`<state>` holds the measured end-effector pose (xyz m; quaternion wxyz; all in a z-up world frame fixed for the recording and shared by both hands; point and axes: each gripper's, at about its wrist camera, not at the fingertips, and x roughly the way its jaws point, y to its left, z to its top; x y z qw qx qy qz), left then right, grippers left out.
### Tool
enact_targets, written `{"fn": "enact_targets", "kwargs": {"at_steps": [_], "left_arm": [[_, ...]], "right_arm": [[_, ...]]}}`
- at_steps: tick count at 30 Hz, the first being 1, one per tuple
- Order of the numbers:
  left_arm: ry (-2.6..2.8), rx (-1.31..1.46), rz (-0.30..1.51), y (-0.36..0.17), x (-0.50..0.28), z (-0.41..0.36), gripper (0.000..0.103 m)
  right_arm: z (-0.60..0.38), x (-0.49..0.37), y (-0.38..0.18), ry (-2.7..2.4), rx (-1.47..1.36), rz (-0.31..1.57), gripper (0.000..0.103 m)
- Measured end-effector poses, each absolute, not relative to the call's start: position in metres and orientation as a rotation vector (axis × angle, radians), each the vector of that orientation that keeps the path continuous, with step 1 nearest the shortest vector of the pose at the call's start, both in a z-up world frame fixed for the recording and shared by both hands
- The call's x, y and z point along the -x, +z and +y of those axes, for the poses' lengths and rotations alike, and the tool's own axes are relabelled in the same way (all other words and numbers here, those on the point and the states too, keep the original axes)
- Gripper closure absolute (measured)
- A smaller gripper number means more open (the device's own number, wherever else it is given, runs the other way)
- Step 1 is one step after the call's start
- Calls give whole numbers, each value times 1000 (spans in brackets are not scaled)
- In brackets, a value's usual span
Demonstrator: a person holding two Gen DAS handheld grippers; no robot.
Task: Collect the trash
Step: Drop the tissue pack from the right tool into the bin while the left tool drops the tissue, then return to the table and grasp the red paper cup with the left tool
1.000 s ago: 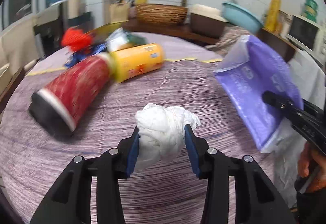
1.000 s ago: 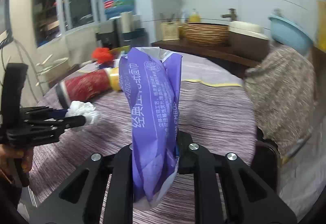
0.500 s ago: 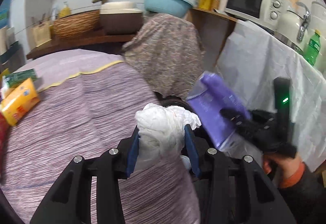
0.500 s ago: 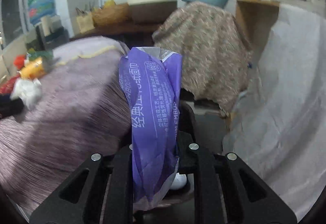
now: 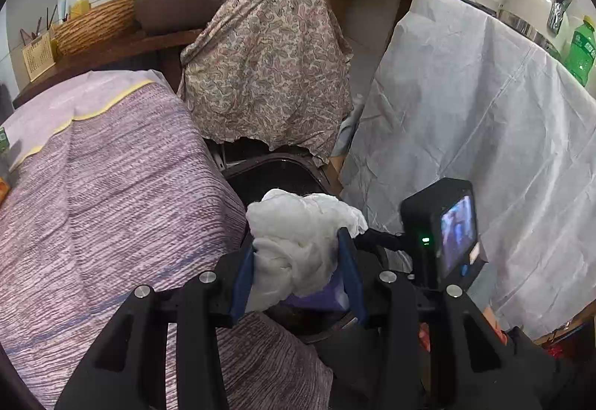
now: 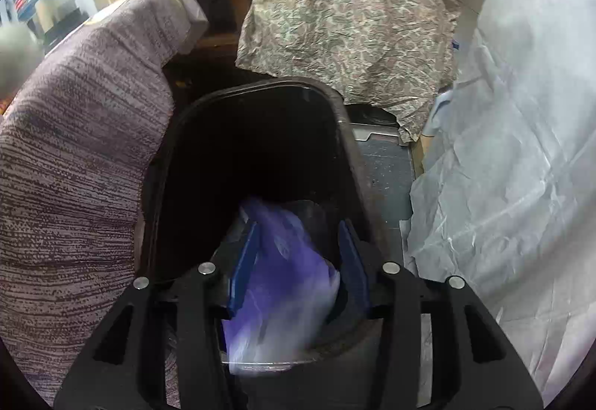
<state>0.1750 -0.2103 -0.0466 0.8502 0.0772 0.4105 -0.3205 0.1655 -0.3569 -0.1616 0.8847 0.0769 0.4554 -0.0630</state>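
- Whereas half a second earlier it had pinched the purple bag [image 6: 283,272], the right gripper [image 6: 298,261] stood wide open above the black bin [image 6: 346,134], the blurred bag dropping inside.
- The left gripper [image 5: 296,264] remained clamped on the white tissue wad [image 5: 298,235] above that bin, probably its release next.

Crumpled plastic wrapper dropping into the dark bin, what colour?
Purple, fading to whitish at its lower end: the crumpled plastic wrapper. Right wrist view shows it best.

The dark bin [image 6: 260,149] gapes open from above — hemmed by the purple-clothed table [image 6: 74,168] on the left and white sheeting [image 6: 503,168] on the right.
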Motion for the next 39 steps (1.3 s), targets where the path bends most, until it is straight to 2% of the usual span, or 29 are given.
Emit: {"fn": "enact_targets", "kwargs": {"at_steps": [9, 13, 15, 19, 23, 35, 39], "left_arm": [[-692, -176, 939, -73, -184, -246, 60], [-691, -200, 965, -87, -187, -264, 59], [-692, -209, 967, -92, -188, -270, 53], [-696, -222, 963, -96, -185, -276, 32], [-706, -206, 929, -89, -179, -273, 22], [-703, -144, 816, -43, -156, -228, 7], [-660, -113, 788, -28, -154, -197, 6]], "right_arm": [[-395, -129, -131, -236, -207, 862, 41], [-406, -109, -129, -274, -207, 854, 38], [-410, -103, -131, -296, -196, 861, 34], [-413, -91, -134, -341, -148, 869, 29], [-413, -85, -131, -364, -123, 856, 23], [-392, -88, -92, -307, -114, 779, 17], [-367, -98, -76, -245, -93, 761, 14]]}}
